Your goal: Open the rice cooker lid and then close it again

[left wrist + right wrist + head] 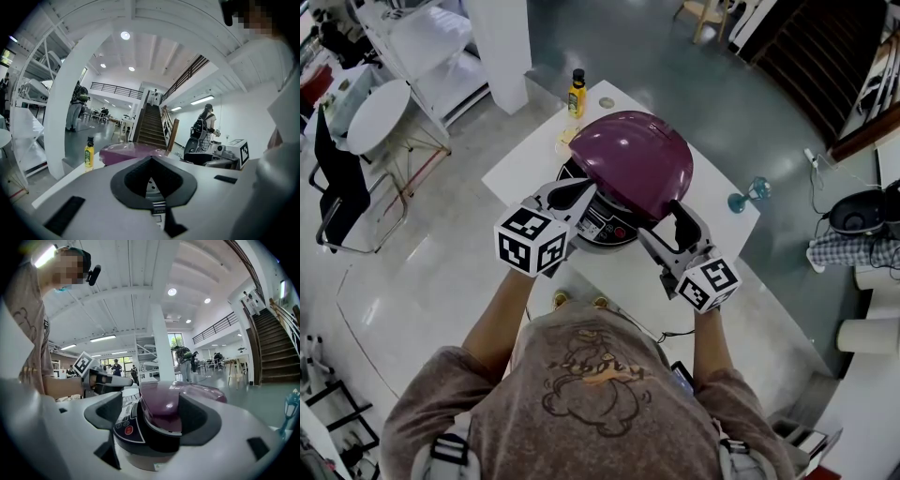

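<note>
The rice cooker stands mid-table, its purple lid (633,159) low over the body, above the black control panel (605,225). In the right gripper view a dark band shows under the lid's (173,399) front rim; I cannot tell whether it is latched. My right gripper (680,225) is at the lid's right front corner. Its jaws (150,397) stand wide open around the lid's front edge, the left one clear of it. My left gripper (581,190) is shut, empty, with its tips (151,159) at the cooker's left front.
A yellow bottle (577,94) stands at the far edge of the white table (525,159). A blue glass ornament (748,195) stands near the right edge. A black chair and a round table are on the floor to the left, and a dark appliance (862,211) to the right.
</note>
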The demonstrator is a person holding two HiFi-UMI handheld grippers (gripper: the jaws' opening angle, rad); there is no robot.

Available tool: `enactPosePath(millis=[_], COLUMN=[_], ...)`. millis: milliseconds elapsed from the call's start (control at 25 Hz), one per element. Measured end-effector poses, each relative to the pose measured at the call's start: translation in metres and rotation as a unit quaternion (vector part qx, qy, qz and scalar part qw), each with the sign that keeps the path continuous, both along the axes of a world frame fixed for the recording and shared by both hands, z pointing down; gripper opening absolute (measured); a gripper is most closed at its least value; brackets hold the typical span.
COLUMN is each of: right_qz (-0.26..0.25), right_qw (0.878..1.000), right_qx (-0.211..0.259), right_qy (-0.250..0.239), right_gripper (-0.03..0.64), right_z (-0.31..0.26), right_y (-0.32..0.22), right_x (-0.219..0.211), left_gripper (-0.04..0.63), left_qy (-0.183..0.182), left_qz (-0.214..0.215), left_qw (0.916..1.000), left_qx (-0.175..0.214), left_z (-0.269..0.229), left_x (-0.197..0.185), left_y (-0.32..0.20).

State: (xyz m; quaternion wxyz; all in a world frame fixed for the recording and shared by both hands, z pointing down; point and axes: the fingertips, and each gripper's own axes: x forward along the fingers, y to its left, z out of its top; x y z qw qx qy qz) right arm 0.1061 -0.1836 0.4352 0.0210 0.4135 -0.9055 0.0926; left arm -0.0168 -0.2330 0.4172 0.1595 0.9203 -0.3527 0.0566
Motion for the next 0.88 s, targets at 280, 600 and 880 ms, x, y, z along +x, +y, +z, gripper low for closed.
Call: enactPosePath(millis=[280, 600, 880], right_qz=[0.003, 0.006, 0.013], right_qw=[1.000, 1.000, 1.000], right_qx=[0.000, -0.004, -0.014], right_qy=[-0.003, -0.012, -0.008], right_gripper=[0.362, 0.353, 0.334], right_z=[0.001, 0.001, 0.007], right_y=[0.000, -0.001, -0.001], right_x=[0.000, 0.001, 0.003], left_gripper=[0.020, 0.020, 0.020], left_qy=[-0.009, -0.013, -0.026], left_qz=[0.016, 0.018, 0.017], left_qw=[0.9998, 0.9997, 0.9995], left_qx=[0.012, 0.007, 0.006], left_z=[-0.006, -0.003, 0.005], left_x=[0.017, 0.026, 0.029], left_y=[-0.011, -0.022, -0.024])
